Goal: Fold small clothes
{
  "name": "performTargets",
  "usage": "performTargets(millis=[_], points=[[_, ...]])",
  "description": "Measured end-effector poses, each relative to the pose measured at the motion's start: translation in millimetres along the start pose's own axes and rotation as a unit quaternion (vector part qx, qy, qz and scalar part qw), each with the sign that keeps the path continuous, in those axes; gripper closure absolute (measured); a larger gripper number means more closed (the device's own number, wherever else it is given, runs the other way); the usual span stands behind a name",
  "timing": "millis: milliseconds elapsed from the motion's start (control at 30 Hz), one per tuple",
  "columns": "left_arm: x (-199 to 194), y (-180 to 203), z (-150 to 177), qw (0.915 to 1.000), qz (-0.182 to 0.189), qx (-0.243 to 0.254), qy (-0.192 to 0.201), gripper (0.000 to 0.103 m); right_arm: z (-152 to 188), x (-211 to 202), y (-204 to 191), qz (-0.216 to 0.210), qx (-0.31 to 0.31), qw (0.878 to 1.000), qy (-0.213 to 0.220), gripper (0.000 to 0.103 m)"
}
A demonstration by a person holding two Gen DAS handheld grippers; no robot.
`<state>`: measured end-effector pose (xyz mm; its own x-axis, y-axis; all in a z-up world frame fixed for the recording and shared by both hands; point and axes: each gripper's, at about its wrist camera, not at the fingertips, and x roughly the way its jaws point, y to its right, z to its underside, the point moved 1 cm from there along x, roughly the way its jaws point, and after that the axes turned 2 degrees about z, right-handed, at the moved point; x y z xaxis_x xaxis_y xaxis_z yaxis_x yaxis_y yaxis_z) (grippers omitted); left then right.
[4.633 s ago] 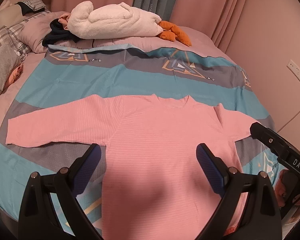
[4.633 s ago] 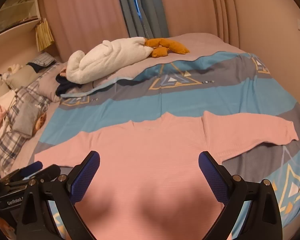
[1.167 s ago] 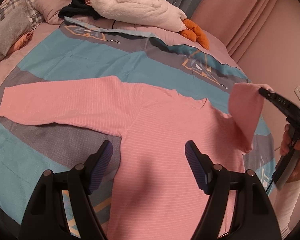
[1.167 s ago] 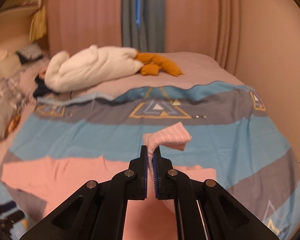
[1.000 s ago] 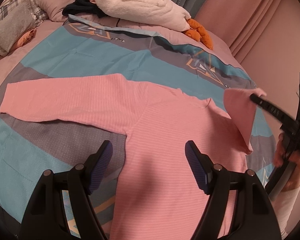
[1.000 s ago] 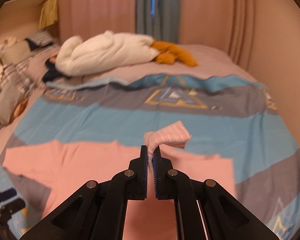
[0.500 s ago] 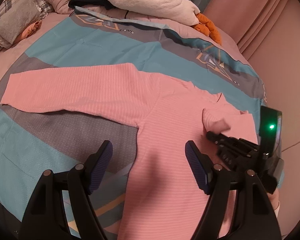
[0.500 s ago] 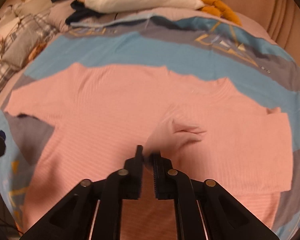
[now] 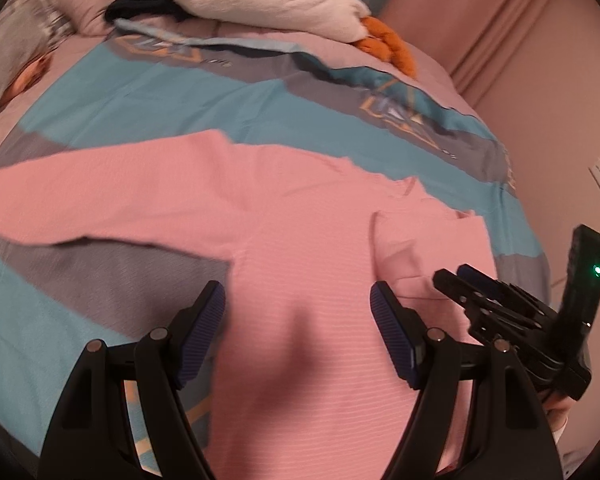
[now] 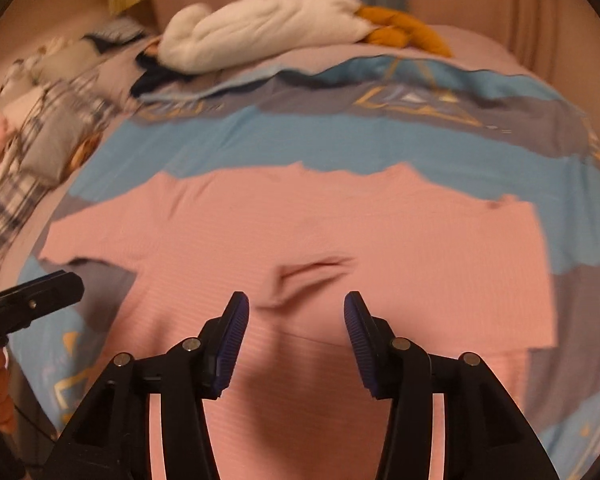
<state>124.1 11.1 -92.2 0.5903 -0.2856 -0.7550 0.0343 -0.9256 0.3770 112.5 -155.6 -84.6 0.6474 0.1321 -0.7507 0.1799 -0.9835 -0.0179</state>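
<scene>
On the bed [image 9: 260, 92], a pink long-sleeved top [image 10: 300, 232] lies flat; both tongs [image 9: 298, 320] [image 10: 296, 320] are spread, so its outstretched sleeve [image 9: 80, 208] should be pinched near the cuff.

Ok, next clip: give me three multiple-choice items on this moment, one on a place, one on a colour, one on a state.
1. Where does the shirt's right sleeve lie?
A. Folded in over the shirt's body
B. Stretched out on the bedspread
C. Hanging off the bed

2. What colour is the shirt?
A. White
B. Pink
C. Blue

3. How does the right gripper stand?
A. Shut on the sleeve
B. Shut on nothing
C. Open, holding nothing

Answers:
1. A: the right sleeve lies flat across the body, its cuff puckered near the middle.
2. B: the shirt is pink on a blue and grey bedspread.
3. C: the right gripper has its pads spread wide, with only flat cloth between them.
</scene>
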Motion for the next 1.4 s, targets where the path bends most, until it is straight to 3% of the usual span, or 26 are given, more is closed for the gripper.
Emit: performTargets(millis=[333, 567, 667, 867, 1067, 1233, 1400], points=[[77.1, 70.7, -12.1, 0.9946, 0.048, 0.064, -0.066, 0.030, 22.9, -6.4, 64.5, 0.057, 0.097, 0.993, -0.021, 0.053], [127.6, 72.5, -7.1, 0.9921, 0.024, 0.063, -0.106, 0.053, 33.9, -11.3, 80.7, 0.069, 0.122, 0.990, -0.023, 0.054], [126.2, 54.2, -10.1, 0.9943, -0.014, 0.050, -0.093, 0.058, 37.3, -11.8, 82.8, 0.070, 0.128, 0.989, -0.023, 0.054], [105.7, 14.9, -16.4, 0.9966, -0.005, -0.009, -0.081, 0.057, 43.0, -14.1, 87.3, 0.070, 0.137, 0.988, -0.019, 0.054], [94.7, 18.7, -17.4, 0.9955, 0.057, -0.018, -0.074, 0.053, 46.9, -15.2, 89.7, 0.069, 0.143, 0.987, -0.019, 0.054], [127.8, 31.2, -16.7, 0.9887, 0.093, -0.034, -0.112, 0.055, 51.9, -15.5, 91.9, 0.065, 0.152, 0.986, -0.021, 0.054], [135.7, 34.5, -15.3, 0.9873, 0.101, -0.045, -0.114, 0.058, 57.2, -15.3, 96.5, 0.069, 0.162, 0.984, -0.025, 0.054]])
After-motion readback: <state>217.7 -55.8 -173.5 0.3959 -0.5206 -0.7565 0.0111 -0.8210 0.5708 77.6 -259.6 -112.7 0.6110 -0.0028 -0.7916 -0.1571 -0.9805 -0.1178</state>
